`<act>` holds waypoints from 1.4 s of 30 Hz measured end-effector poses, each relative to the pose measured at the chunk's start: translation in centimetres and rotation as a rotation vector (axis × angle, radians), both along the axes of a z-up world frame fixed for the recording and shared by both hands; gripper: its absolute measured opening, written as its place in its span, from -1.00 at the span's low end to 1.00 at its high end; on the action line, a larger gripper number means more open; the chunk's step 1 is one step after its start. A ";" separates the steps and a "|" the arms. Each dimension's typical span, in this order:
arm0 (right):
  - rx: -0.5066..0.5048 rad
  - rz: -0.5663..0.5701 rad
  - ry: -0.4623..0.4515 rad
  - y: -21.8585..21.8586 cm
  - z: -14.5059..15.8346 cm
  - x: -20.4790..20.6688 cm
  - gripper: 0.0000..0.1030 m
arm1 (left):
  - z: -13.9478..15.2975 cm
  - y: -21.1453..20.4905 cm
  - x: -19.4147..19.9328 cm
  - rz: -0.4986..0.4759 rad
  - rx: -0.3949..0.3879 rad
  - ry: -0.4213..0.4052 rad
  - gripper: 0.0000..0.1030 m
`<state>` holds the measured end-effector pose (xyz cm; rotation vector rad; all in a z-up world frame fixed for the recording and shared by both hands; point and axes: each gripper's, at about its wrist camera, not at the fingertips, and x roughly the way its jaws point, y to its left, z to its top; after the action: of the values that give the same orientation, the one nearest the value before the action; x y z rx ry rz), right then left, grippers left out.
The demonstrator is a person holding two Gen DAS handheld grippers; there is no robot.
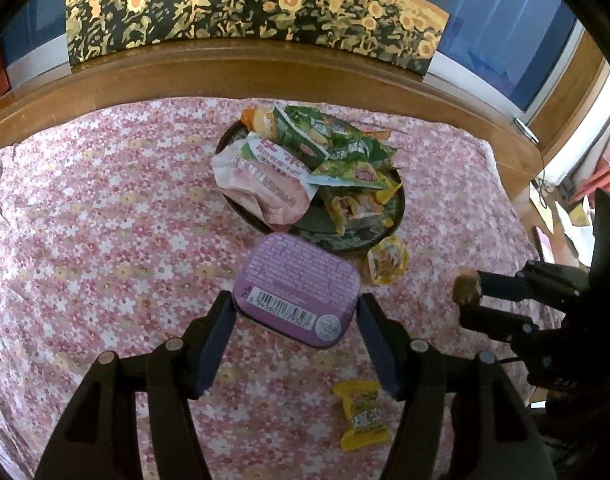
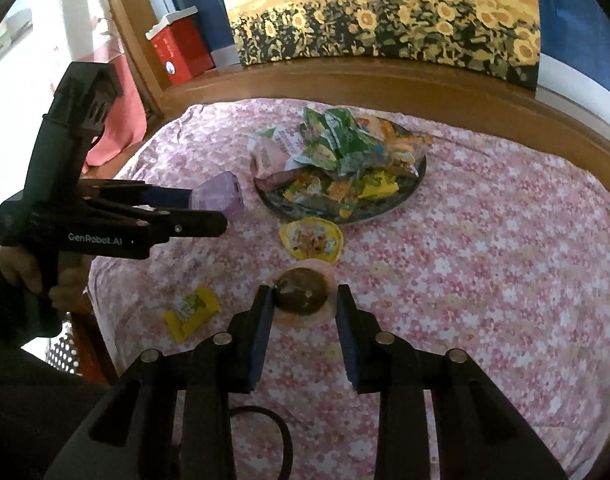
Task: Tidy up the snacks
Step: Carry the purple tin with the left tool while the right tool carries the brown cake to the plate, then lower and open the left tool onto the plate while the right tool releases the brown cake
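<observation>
My left gripper (image 1: 295,304) is shut on a purple tin (image 1: 295,290) with a barcode, held above the cloth just before a dark round plate (image 1: 397,216) piled with snack packets (image 1: 305,152). It also shows in the right wrist view (image 2: 221,198). My right gripper (image 2: 305,300) is shut on a round brown snack in a clear wrapper (image 2: 303,292), also seen in the left wrist view (image 1: 467,290). A yellow jelly cup (image 2: 311,238) lies in front of the plate (image 2: 419,178). A yellow wrapped candy (image 1: 361,414) lies on the cloth, also in the right wrist view (image 2: 191,312).
A pink flowered cloth (image 1: 105,240) covers the wooden table (image 1: 225,76). A sunflower painting (image 2: 385,20) leans at the back. A red box (image 2: 179,50) stands at the back left. A black cable (image 2: 281,436) lies near the front edge.
</observation>
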<state>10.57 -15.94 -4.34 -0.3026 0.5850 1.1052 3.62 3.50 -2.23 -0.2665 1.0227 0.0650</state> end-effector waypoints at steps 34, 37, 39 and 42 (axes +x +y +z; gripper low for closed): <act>0.007 -0.044 -0.042 4.7 4.2 5.3 -0.36 | 2.8 2.2 6.0 -0.028 0.071 -0.112 0.28; 0.003 -0.070 -0.067 5.5 5.1 6.7 -0.36 | 2.5 2.4 7.0 -0.037 0.077 -0.099 0.28; 0.013 -0.074 -0.069 6.0 5.8 7.8 -0.36 | 2.3 2.5 7.6 -0.047 0.078 -0.095 0.28; 0.010 -0.074 -0.063 6.8 6.4 9.2 -0.36 | 2.0 2.6 8.1 -0.054 0.087 -0.082 0.28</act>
<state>19.75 -9.09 2.02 -0.3041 0.5310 1.0232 11.74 6.07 -0.22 -0.1611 0.9426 0.0493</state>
